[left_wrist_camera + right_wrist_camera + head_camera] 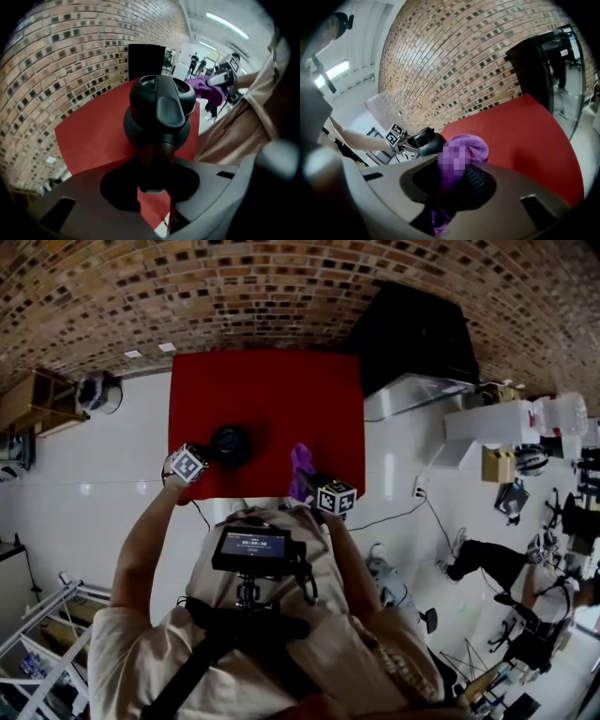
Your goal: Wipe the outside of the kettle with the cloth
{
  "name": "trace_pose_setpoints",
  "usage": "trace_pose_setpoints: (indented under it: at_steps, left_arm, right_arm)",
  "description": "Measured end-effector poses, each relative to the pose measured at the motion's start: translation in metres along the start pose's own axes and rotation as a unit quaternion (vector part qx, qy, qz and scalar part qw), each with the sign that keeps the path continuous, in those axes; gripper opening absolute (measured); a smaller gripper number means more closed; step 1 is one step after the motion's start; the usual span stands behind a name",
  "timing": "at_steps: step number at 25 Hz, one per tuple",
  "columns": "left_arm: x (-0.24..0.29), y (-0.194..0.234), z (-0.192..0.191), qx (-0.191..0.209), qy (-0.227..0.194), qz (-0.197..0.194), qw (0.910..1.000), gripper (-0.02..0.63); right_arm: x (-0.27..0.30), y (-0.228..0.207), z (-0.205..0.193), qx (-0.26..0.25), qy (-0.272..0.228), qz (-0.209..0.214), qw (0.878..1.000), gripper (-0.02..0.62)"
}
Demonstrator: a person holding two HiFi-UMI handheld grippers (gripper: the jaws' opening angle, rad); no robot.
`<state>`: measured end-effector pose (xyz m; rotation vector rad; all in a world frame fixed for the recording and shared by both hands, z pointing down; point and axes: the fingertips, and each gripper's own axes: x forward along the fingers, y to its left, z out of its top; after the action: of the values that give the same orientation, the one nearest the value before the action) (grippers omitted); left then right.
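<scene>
Cloth (476, 145) pinched in right gripper (452, 185), ready to wipe. Left gripper (154, 185) clamps kettle (159, 105) by handle (157, 154), apparently to steady it on red table (89, 136).

One black kettle (231, 443) and one purple cloth (301, 468) share a single red table (267, 381). Two handheld grippers are in frame, the left gripper (208, 457) and the right gripper (314, 484). One black cabinet (412, 334) stands behind.
</scene>
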<state>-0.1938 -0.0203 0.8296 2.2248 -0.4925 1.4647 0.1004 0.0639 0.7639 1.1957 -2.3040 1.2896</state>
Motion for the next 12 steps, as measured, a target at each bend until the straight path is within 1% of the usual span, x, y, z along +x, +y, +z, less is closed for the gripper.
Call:
trace_pose_setpoints:
  at_steps: [1,2,3,4,5,6,7,8,11,12]
  left_arm:
    - [-0.007,-0.007,0.014,-0.037,-0.026,-0.018,0.9988,0.107]
    - [-0.013,-0.012,0.028,-0.079,-0.055,-0.038,0.9947,0.106]
    - [-0.017,-0.015,0.039,-0.122,-0.085,-0.06,0.987,0.106]
    - [-0.019,-0.016,0.049,-0.167,-0.117,-0.083,0.9755,0.104]
    - [-0.02,-0.017,0.059,-0.211,-0.149,-0.108,0.96,0.1]
    - [-0.019,-0.018,0.068,-0.254,-0.176,-0.13,0.9422,0.098]
    - [-0.017,-0.02,0.076,-0.29,-0.195,-0.148,0.9252,0.097]
    - [-0.013,-0.023,0.083,-0.317,-0.206,-0.16,0.9117,0.097]
    - [-0.001,-0.038,0.094,-0.358,-0.224,-0.187,0.8869,0.097]
    - [0.003,-0.041,0.094,-0.378,-0.233,-0.197,0.8742,0.097]
  right_arm:
    - [-0.003,-0.002,-0.001,0.007,-0.004,-0.002,1.0,0.097]
    - [-0.005,-0.003,-0.002,0.015,-0.007,-0.003,1.0,0.097]
    - [-0.007,-0.005,-0.003,0.023,-0.011,-0.003,1.0,0.097]
    - [-0.01,-0.007,-0.005,0.032,-0.015,-0.004,0.999,0.097]
    - [-0.012,-0.008,-0.007,0.039,-0.017,-0.004,0.999,0.097]
    - [-0.013,-0.01,-0.009,0.043,-0.019,-0.004,0.999,0.097]
    - [-0.015,-0.011,-0.01,0.047,-0.019,-0.005,0.999,0.097]
    - [-0.016,-0.011,-0.01,0.05,-0.02,-0.004,0.999,0.097]
    - [-0.019,-0.011,-0.009,0.057,-0.021,-0.002,0.998,0.097]
    - [-0.02,-0.012,-0.008,0.058,-0.021,-0.003,0.998,0.097]
